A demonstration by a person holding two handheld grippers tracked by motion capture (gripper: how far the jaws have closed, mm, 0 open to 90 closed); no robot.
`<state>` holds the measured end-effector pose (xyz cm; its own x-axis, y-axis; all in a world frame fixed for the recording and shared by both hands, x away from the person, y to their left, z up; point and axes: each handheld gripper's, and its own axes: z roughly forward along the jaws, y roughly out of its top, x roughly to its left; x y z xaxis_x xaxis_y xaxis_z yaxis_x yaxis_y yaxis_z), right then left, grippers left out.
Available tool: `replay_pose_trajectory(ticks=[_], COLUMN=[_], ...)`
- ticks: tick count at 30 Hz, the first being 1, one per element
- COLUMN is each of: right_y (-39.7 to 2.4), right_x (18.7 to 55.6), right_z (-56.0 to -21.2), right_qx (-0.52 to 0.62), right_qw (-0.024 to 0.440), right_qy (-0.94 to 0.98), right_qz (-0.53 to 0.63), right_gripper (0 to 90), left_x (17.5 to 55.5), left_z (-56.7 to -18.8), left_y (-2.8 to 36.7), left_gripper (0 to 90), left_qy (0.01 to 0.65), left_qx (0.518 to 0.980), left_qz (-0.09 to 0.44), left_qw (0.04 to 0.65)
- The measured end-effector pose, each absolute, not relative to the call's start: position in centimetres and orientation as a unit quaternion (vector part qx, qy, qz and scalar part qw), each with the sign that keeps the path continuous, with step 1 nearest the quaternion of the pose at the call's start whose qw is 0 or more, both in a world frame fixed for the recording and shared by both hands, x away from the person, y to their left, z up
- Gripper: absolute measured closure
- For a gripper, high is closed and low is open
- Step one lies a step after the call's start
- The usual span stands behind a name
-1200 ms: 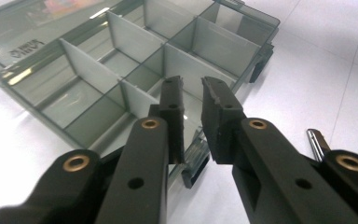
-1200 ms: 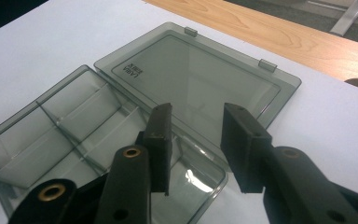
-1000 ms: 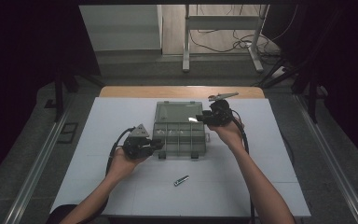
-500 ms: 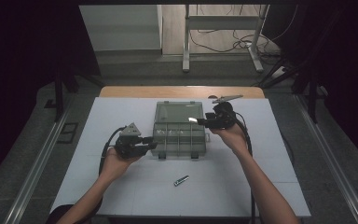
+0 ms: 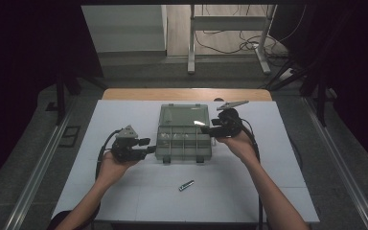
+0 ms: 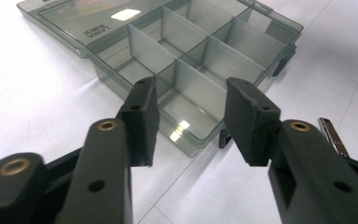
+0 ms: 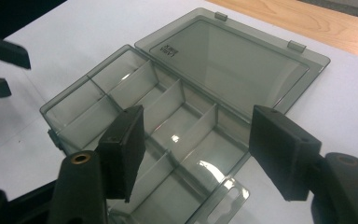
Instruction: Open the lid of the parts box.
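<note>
Both grippers are released now. The left gripper has just been opening its jaws with nothing between them, standing off the organiser box at its nine o'clock, and the right gripper has just been opening too, its jaws empty and parted over the three o'clock edge. That smoky plastic box sits mid-table on the white mat, lid swung flat toward twelve o'clock, compartments bare as far as I can tell. Down at six o'clock lies a small metal piece — likely the next pick.

My read: the opening step looks finished, so back both hands off level and don't clip the thin dividers. For the pick, come in low from the side, square the pads across the piece's narrow width, and close gently — it looks slick and apt to skate on the mat.
</note>
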<state>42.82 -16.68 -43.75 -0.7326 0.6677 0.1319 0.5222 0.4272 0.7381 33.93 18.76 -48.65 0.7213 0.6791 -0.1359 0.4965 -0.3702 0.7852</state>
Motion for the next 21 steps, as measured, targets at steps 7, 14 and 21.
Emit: replay_pose_trajectory(ticks=[7,14,21], right_y=[-16.9,-17.3,-18.0], right_x=[41.6,40.3,39.1], right_z=[-43.8,-44.1,-43.8], right_qx=[0.347,0.345,0.338], right_qw=[0.093,0.092,0.087], right_qy=[0.846,0.847,0.842], right_qz=[0.395,0.394,0.411], right_gripper=[28.5,25.9,22.5], left_x=[33.4,33.2,32.4], left_z=[-48.3,-48.0,-48.0], left_y=[19.6,20.0,20.4], left_gripper=[48.1,42.3,36.2], left_qy=[0.363,0.378,0.378], left_qx=[0.819,0.807,0.807], left_qz=[0.113,0.108,0.115], left_qw=[0.431,0.44,0.439])
